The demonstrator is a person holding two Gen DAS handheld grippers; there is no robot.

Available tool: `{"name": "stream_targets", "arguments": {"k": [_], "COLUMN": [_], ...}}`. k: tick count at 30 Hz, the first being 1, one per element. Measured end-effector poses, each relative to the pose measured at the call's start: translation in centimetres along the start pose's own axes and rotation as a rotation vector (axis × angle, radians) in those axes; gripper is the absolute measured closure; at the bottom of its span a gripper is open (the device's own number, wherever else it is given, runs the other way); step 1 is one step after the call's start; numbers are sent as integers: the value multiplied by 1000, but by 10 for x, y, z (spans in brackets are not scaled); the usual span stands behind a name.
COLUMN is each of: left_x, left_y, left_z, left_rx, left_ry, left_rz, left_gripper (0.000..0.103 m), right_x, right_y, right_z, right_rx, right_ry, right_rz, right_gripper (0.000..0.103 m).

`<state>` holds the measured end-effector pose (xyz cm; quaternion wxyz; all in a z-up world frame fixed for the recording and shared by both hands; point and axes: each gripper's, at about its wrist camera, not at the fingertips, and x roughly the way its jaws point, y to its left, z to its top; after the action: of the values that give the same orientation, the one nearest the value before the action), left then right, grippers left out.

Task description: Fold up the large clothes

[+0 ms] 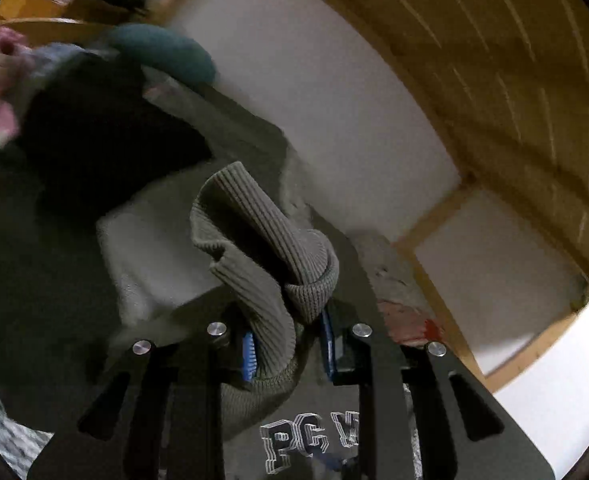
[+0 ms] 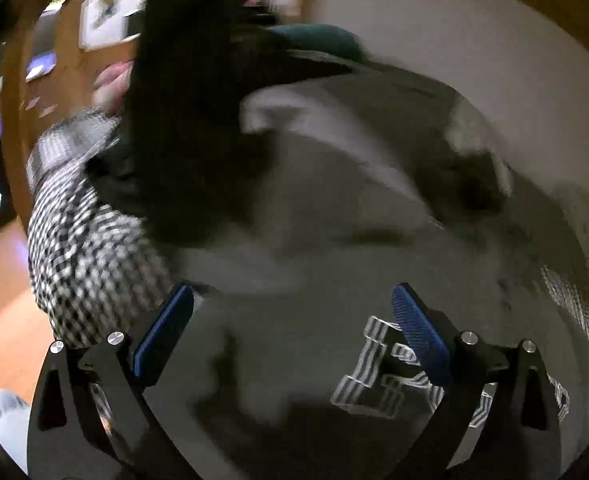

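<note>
The left gripper point(image 1: 288, 344) is clenching the grey sweatshirt's ribbed cuff point(image 1: 254, 236); the right gripper point(image 2: 294, 332) is hanging released above its printed front point(image 2: 378, 376).

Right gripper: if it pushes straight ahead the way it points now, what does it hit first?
Most likely the grey sweatshirt spread just beyond the open right gripper; blur makes depth uncertain.

Both views are dim and warm-toned, with strong fisheye curving and black corners at the edges. Motion blur smears nearly everything, worst in the right wrist view. Only the ribbed cuff point(image 1: 262, 240) and each gripper's own black frame look sharp.
</note>
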<state>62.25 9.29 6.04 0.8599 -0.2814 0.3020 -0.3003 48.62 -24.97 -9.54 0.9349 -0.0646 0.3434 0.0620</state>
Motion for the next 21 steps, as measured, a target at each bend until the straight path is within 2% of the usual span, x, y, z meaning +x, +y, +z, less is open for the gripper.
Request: {"name": "stream_targets", "arguments": {"k": [4,7,8,11,13,16,18,20,21], "left_x": [67,119,138,202,246,294,312,314,309], "left_y": [-54,-92,-101,-127,-134,-133,-132,-139,-144], "left_z": [-28,-62,-75,-129,-177,-237,-266,-287,-292], "left_rx": [13,57,74,112,143,171,192,245,297], "left_ry": [75,126,148,225,299,422,496,522,495], "left_rz": [-79,-92,-92,-70,-21,26,57,68,74], "left_gripper": [80,80,80,80,80,80,78,72,49], "right_x": [-38,-66,-66,-86,-98,-108,-110,-107,-102], "right_y": [-94,-153,-162,-212,-238,-266,-276,-283,-283], "right_z": [-26,-59,-69,-107,-128,-142,-145,-140,-135], "right_rx": [112,189,220,345,414,475,511,530,527], "right_ry": [46,76,91,137,156,157,149,127,118], "right_rz": [-94,-195,-218,-262,-287,-305,-292,-260,-253], "right_gripper": [5,5,5,5,5,5,5,5,5]}}
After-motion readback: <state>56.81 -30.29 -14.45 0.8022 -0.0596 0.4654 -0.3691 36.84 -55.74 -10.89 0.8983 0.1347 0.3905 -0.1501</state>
